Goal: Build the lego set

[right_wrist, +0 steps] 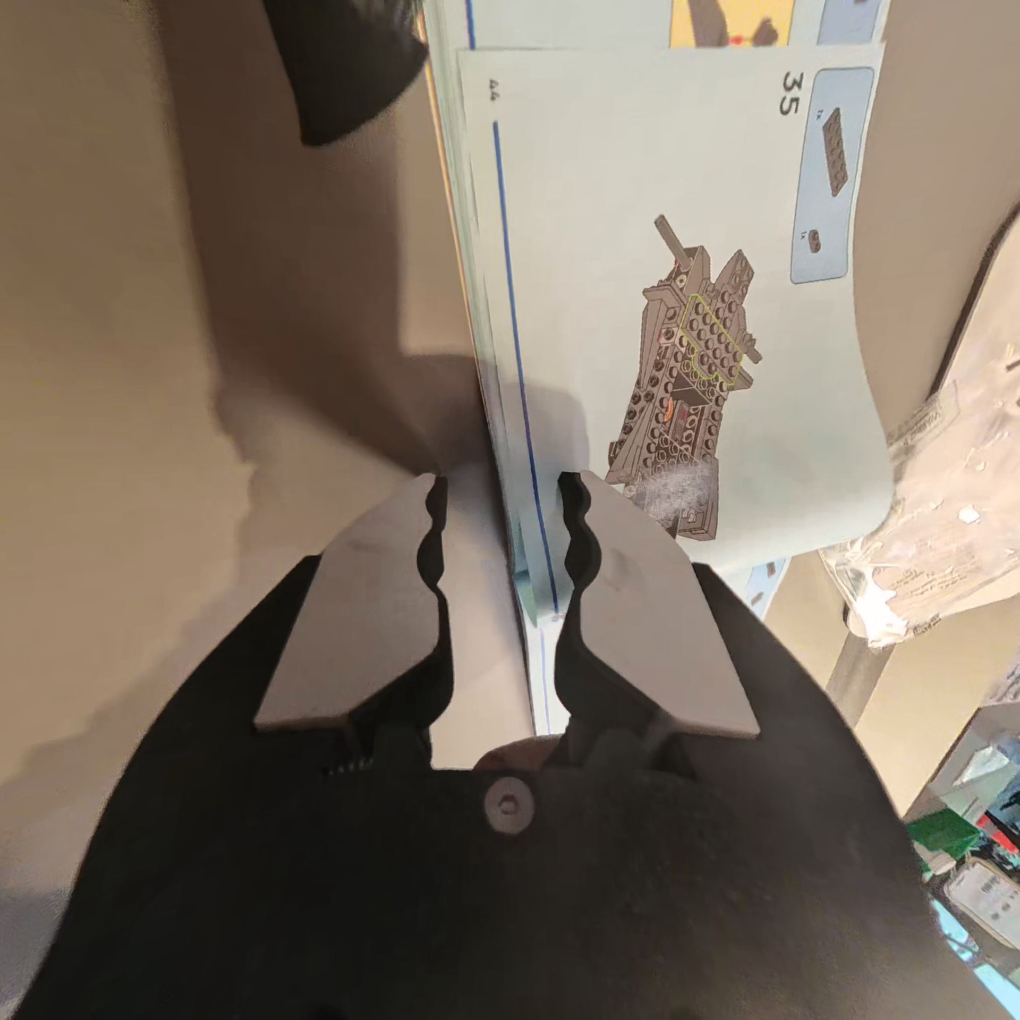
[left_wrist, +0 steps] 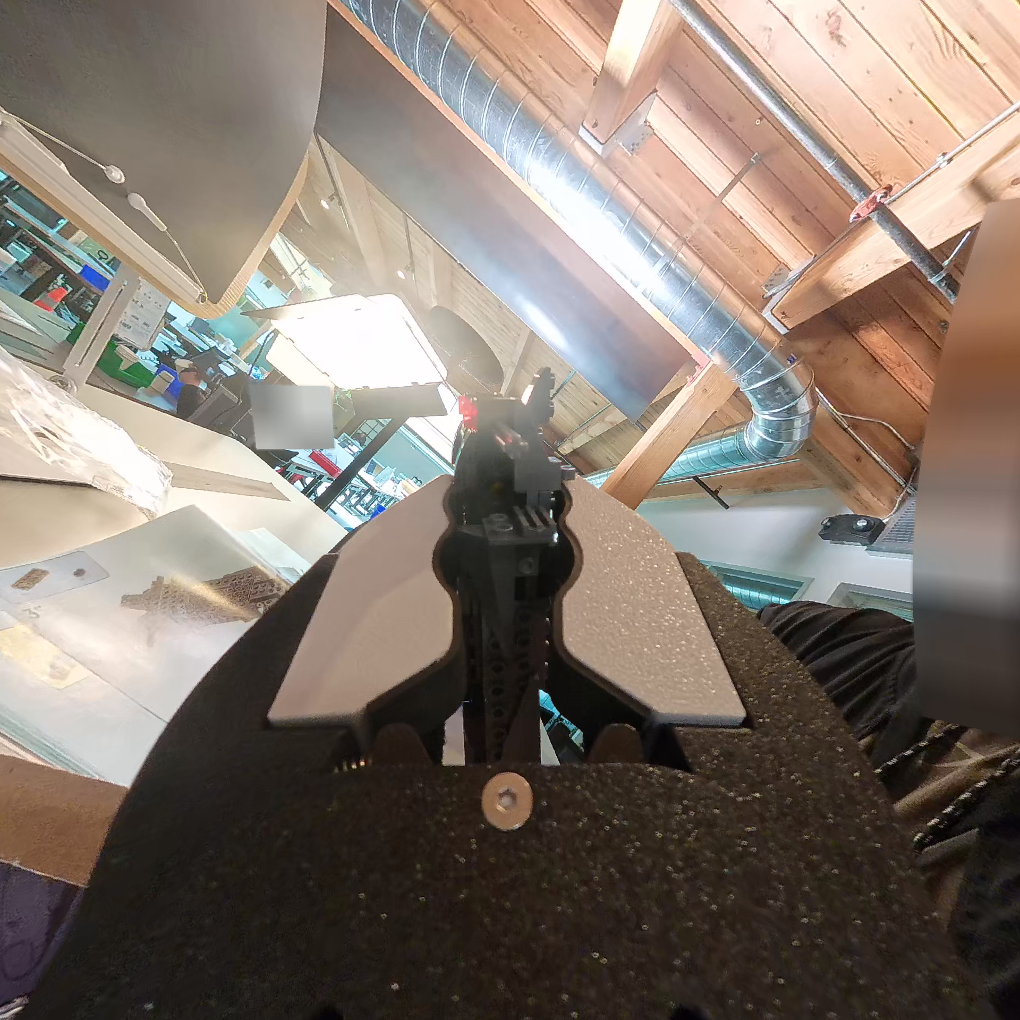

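My left gripper (left_wrist: 505, 497) is shut on a dark grey and black brick model (left_wrist: 510, 458) with a small red piece at its top. It holds the model raised, pointing toward the ceiling. The pads press on the model's sides. My right gripper (right_wrist: 502, 485) is open over the table (right_wrist: 165, 331). The edge of an open instruction booklet (right_wrist: 635, 221) lies between its fingers, with a gap on both sides. The open page shows a drawing of the brick model. The booklet also shows in the left wrist view (left_wrist: 165, 607), at the lower left.
A clear plastic bag (right_wrist: 949, 497) lies to the right of the booklet; it also shows in the left wrist view (left_wrist: 72, 436). A black object (right_wrist: 348, 66) sits at the top beside the booklet. A person's dark sleeve (left_wrist: 839, 651) is at the right. Wooden beams and a metal duct (left_wrist: 607, 182) are overhead. The left gripper's tips are roughly 25 cm from the right gripper's.
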Tool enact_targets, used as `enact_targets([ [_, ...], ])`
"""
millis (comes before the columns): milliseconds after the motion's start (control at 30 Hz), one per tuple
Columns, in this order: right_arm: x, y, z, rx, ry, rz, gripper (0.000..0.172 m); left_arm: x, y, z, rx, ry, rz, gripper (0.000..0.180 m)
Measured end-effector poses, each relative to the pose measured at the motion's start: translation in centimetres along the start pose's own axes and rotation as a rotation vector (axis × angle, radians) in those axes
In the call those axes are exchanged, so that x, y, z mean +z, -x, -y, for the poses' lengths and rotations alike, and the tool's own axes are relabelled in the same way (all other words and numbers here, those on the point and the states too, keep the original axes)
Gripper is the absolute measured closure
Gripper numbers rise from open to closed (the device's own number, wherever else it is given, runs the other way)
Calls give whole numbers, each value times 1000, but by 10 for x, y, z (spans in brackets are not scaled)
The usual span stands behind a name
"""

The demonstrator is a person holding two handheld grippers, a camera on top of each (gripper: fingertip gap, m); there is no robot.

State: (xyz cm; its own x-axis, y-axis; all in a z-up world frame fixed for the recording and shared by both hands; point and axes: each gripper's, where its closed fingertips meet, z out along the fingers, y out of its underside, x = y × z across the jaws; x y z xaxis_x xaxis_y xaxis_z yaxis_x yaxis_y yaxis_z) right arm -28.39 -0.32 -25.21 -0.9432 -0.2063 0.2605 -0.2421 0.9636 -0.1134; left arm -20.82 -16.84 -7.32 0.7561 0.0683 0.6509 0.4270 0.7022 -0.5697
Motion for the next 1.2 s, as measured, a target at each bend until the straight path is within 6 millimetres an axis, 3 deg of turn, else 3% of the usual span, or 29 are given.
enact_targets([
  [567, -32, -25, -92, 263, 193, -162, 130, 2, 1, -2, -9, 2, -3, 150],
  [867, -29, -36, -112, 419, 213, -226, 130, 4, 6, -5, -22, 14, 9, 150],
  [967, -30, -39, -102, 421, 163, -245, 129, 4, 6, -6, -21, 19, 10, 150],
  [1200, -28, -7, 0, 86, -198, -158, 125, 4, 7, -6, -25, 16, 9, 150],
])
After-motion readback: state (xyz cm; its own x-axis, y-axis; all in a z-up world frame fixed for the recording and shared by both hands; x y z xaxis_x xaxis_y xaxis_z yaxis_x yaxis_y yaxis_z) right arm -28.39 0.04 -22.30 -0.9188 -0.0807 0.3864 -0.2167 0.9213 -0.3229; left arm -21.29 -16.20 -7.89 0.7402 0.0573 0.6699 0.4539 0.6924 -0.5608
